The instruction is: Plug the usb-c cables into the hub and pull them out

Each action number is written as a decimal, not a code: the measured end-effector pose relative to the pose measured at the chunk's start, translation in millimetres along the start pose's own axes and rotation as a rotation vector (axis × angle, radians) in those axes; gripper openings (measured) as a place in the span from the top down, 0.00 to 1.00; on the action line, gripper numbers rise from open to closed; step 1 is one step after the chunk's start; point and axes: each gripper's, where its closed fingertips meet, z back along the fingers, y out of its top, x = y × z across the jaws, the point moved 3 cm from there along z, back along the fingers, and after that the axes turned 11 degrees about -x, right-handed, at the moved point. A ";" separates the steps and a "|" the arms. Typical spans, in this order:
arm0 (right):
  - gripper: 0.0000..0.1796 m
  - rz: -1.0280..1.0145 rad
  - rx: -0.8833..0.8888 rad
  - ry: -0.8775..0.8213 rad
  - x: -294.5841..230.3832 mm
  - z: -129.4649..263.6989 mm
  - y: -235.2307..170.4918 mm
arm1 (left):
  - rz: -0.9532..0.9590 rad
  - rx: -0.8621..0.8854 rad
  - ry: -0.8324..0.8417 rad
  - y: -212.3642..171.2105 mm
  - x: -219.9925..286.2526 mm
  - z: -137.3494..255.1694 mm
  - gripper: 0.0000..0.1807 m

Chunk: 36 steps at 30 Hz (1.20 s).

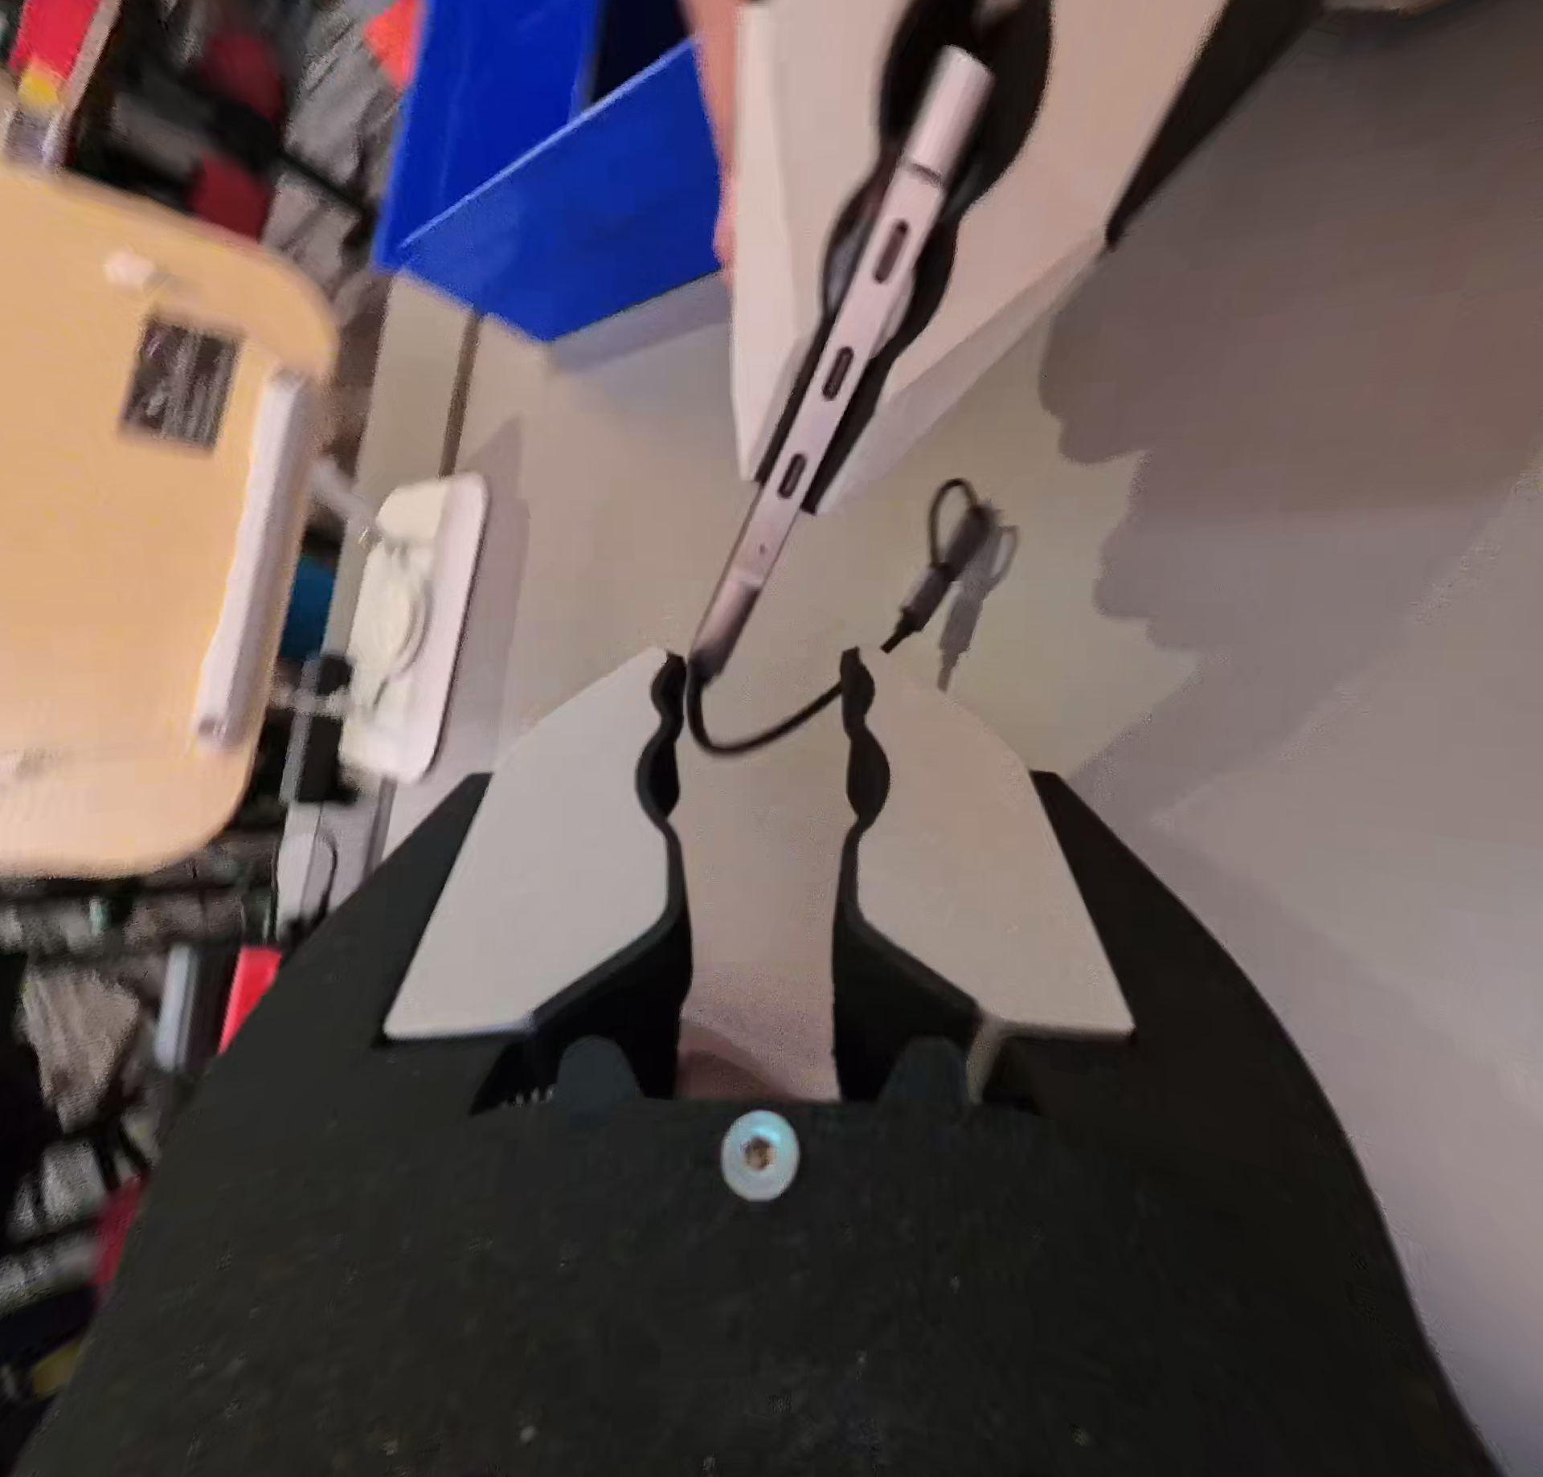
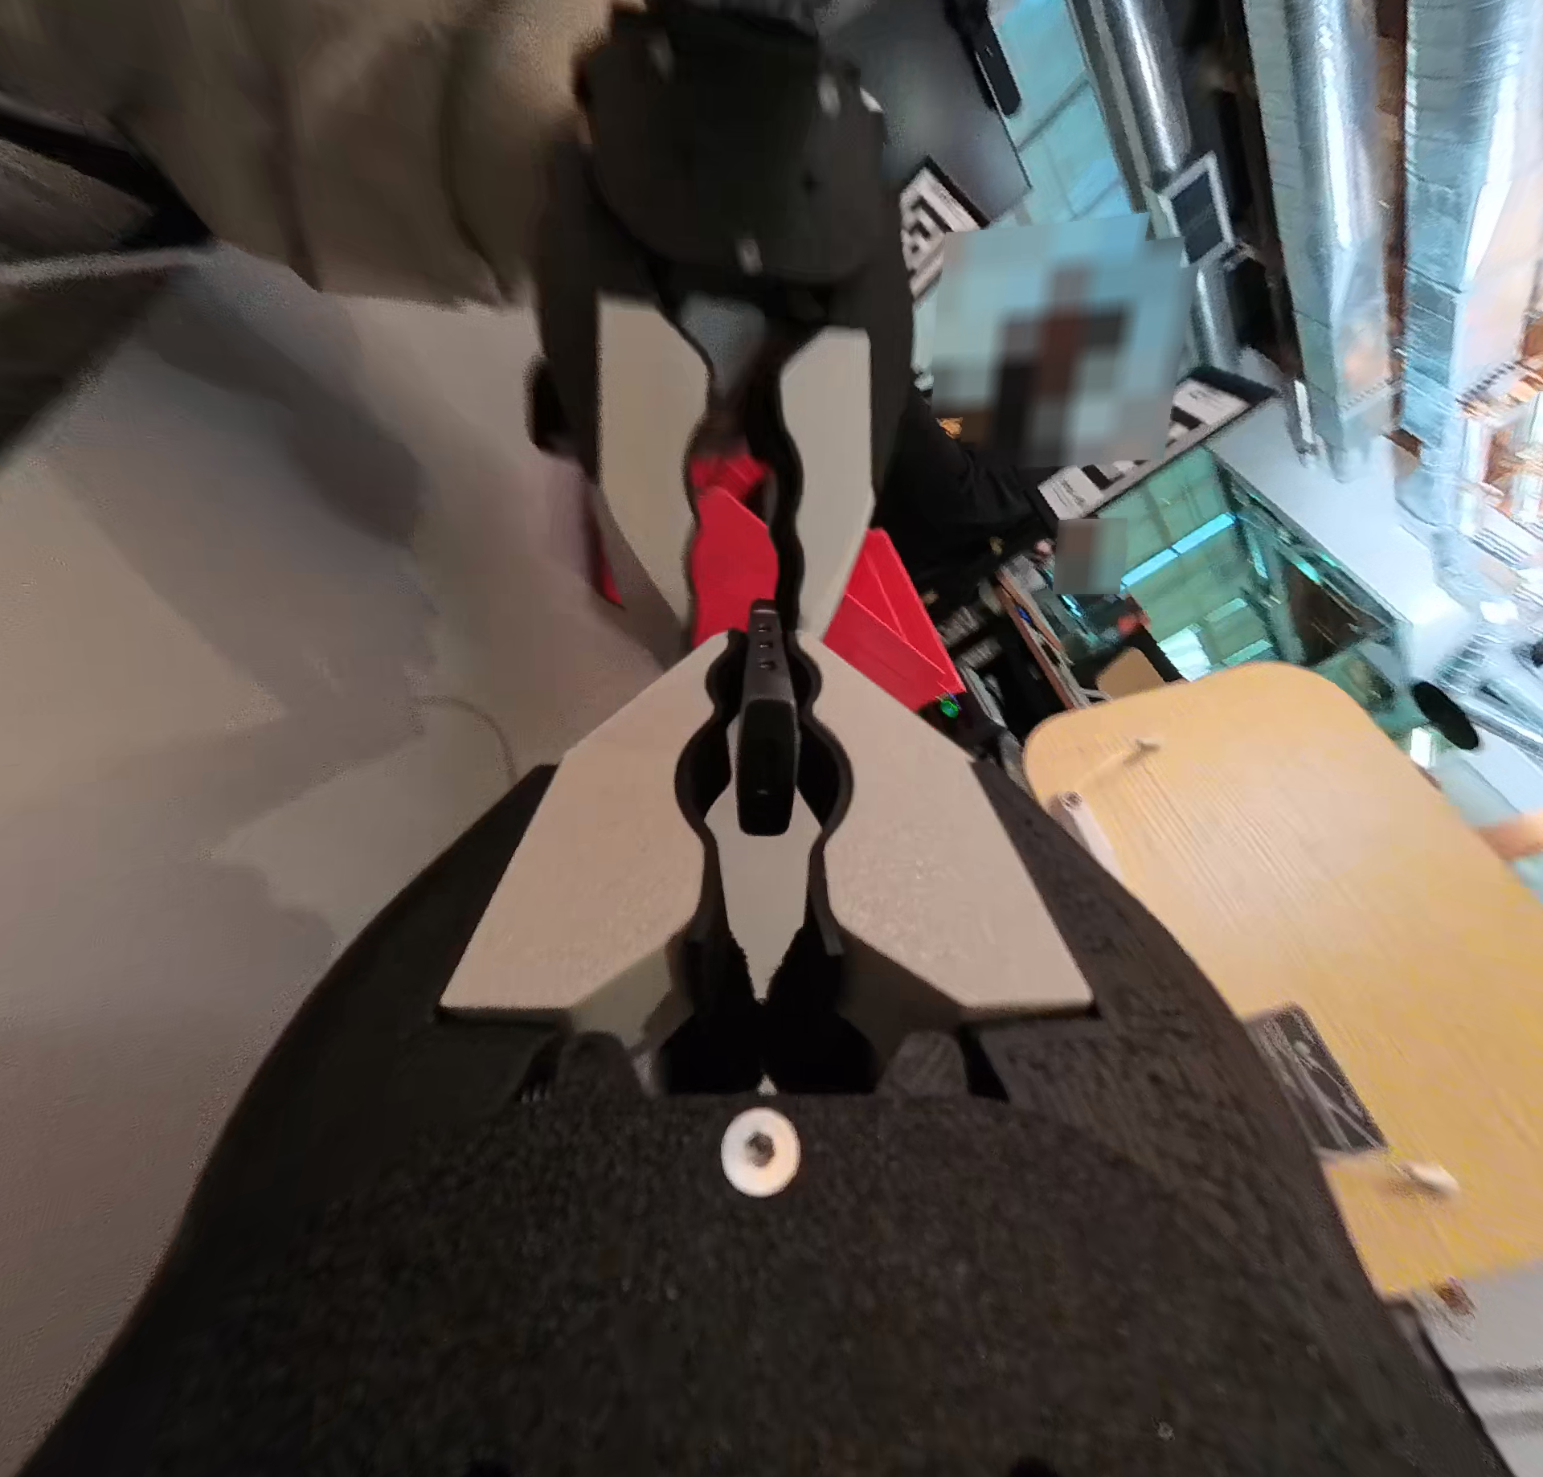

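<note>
**Hub held up, no cable plugged in**

The hub [image 1: 843, 351], a slim grey bar with three empty oval ports along its edge, is clamped in the right gripper [image 1: 960, 126], which reaches in from the far side. Its own short black lead [image 1: 751, 736] loops off the near end to a plug [image 1: 918, 602] hanging free over the white table [image 1: 1252, 518].

The left gripper [image 1: 764, 669] faces the hub's near end with its jaws partly apart and nothing between them; the lead passes just beyond its tips.

In the right wrist view, that gripper's fingers are closed on the dark hub [image 2: 764, 756], the other gripper [image 2: 743, 468] opposite.

I judge this as set-up before insertion: the left gripper must next take a plug and line it up with a port.

A dark label [image 1: 175, 389] on the tan board [image 1: 125, 518] at left is too blurred to read.
</note>
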 end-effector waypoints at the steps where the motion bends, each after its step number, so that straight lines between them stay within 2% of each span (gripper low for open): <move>1: 0.95 0.000 -0.025 -0.033 8.6 -6.5 -8.5 | 0.093 -0.016 0.042 -4.9 -10.5 6.0 0.81; 5: 0.95 0.064 -0.073 -0.198 56.6 -42.2 -38.7 | 0.635 0.029 0.231 -24.2 -36.3 49.0 0.85; 8: 0.95 -0.016 0.007 -0.289 107.9 -68.3 -40.4 | 1.067 0.140 0.183 -32.4 -6.7 65.4 0.86; 11: 0.95 -0.037 0.039 -0.316 131.4 -95.5 -48.4 | 1.261 0.108 0.173 -46.9 40.2 55.7 0.86; 13: 0.95 -0.054 0.047 -0.269 118.3 -110.1 -62.3 | 1.325 0.080 0.217 -62.7 65.5 51.2 0.86; 17: 0.95 -0.005 -0.003 -0.143 54.1 -122.8 -102.0 | 1.388 0.073 0.250 -96.6 93.6 52.8 0.86; 19: 0.95 0.133 -0.058 -0.122 36.2 -122.4 -101.6 | 1.439 0.057 0.241 -116.6 101.5 49.1 0.86; 21: 0.95 0.109 0.005 -0.076 26.1 -116.1 -91.7 | 1.508 0.020 0.163 -126.4 106.9 43.8 0.85; 25: 0.95 0.137 -0.006 -0.079 22.2 -115.9 -90.8 | 1.569 0.090 0.104 -128.9 103.0 41.8 0.80; 27: 0.95 0.135 -0.005 -0.078 22.1 -118.1 -89.9 | 1.552 0.098 0.128 -131.4 98.5 43.3 0.78; 32: 0.95 0.085 -0.005 -0.069 25.5 -117.4 -90.4 | 1.489 0.073 0.149 -143.0 82.4 50.6 0.80; 36: 0.95 0.086 -0.004 -0.083 27.2 -116.2 -91.0 | 1.396 0.007 0.192 -150.2 48.7 65.1 0.79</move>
